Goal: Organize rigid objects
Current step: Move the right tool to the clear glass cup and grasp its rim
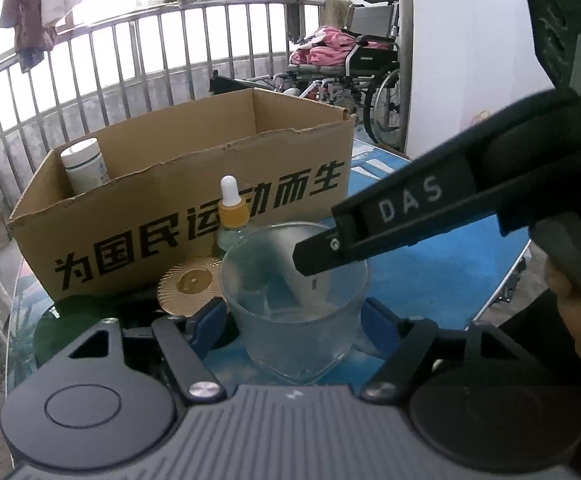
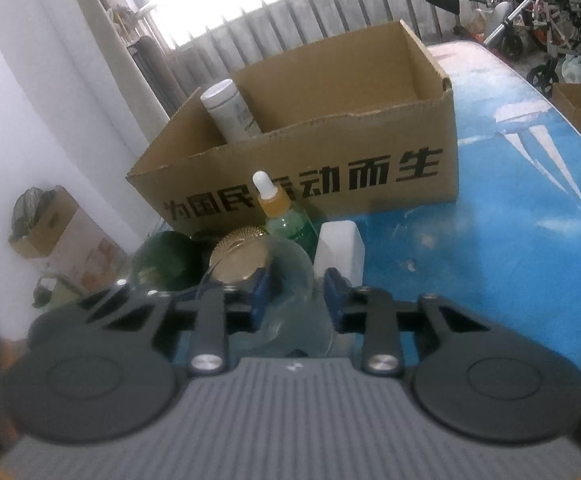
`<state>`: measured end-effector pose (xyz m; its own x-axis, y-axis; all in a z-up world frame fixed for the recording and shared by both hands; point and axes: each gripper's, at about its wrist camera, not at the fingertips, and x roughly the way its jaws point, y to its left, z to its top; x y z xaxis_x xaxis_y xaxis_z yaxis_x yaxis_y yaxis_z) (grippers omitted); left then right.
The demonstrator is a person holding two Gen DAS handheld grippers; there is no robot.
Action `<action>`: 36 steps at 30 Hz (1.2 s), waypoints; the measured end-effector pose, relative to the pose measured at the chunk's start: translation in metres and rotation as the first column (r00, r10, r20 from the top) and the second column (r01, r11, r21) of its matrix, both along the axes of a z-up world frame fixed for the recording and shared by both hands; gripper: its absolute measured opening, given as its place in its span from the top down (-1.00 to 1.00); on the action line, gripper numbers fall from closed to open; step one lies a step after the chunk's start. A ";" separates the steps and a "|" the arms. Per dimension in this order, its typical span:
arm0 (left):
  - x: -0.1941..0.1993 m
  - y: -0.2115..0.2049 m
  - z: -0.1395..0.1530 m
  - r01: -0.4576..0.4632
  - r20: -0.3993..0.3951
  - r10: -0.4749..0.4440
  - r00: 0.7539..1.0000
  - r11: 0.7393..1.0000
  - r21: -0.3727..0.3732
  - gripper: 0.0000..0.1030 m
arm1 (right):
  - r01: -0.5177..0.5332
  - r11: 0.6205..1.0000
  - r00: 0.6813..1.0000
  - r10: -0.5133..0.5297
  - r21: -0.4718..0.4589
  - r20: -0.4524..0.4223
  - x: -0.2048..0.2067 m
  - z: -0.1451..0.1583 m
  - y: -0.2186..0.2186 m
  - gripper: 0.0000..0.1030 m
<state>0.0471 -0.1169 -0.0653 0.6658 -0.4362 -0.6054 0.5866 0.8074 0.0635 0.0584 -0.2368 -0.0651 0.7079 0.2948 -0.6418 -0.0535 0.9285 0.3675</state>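
A clear glass cup (image 1: 294,304) stands on the blue table between the blue pads of my left gripper (image 1: 295,320), whose jaws are wide, one each side of the cup. My right gripper (image 2: 296,300) straddles the cup's rim (image 2: 286,276), one pad inside and one outside; its black finger (image 1: 402,216) reaches into the cup in the left wrist view. A white object (image 2: 340,254) shows beside the cup. A dropper bottle (image 1: 230,212) with a yellow collar, a gold ribbed disc (image 1: 190,284) and a dark green object (image 2: 166,260) stand before a cardboard box (image 1: 194,216) holding a white bottle (image 1: 84,164).
The round blue table (image 2: 510,240) runs right to its edge. A metal railing (image 1: 130,60) lies behind the box. Wheelchairs (image 1: 370,68) stand at the far right. A small carton (image 2: 58,232) sits on the floor at left.
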 end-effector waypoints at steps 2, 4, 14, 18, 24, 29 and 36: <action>0.001 -0.001 0.000 0.002 -0.002 -0.002 1.000 1.000 -0.001 -0.45 | 0.002 1.000 1.000 -0.002 -0.008 -0.004 0.001 -0.001 0.000 0.56; 0.001 -0.003 -0.001 0.002 -0.001 -0.002 1.000 1.000 0.001 -0.45 | 0.005 1.000 1.000 -0.005 -0.007 -0.010 0.001 -0.003 0.000 0.60; 0.003 -0.004 -0.001 -0.004 -0.011 0.004 1.000 1.000 -0.002 -0.44 | 0.001 1.000 1.000 -0.002 -0.031 -0.025 0.004 -0.006 0.000 0.69; 0.004 -0.005 -0.001 -0.010 -0.016 0.010 1.000 1.000 0.001 -0.44 | 0.002 0.999 1.000 -0.002 -0.047 -0.020 0.004 -0.006 0.001 0.70; 0.000 -0.003 0.002 -0.016 -0.026 0.016 1.000 1.000 -0.005 -0.43 | 0.000 0.998 1.000 -0.001 -0.067 -0.024 0.000 -0.005 0.005 0.71; -0.012 0.000 0.018 -0.024 0.015 0.024 1.000 0.999 -0.028 -0.43 | 0.003 0.997 1.000 -0.003 -0.078 -0.001 -0.010 0.006 0.008 0.71; -0.025 0.013 0.078 -0.035 0.170 0.049 0.984 0.996 -0.086 -0.43 | -0.006 0.991 0.990 0.025 -0.135 0.141 -0.029 0.066 0.021 0.71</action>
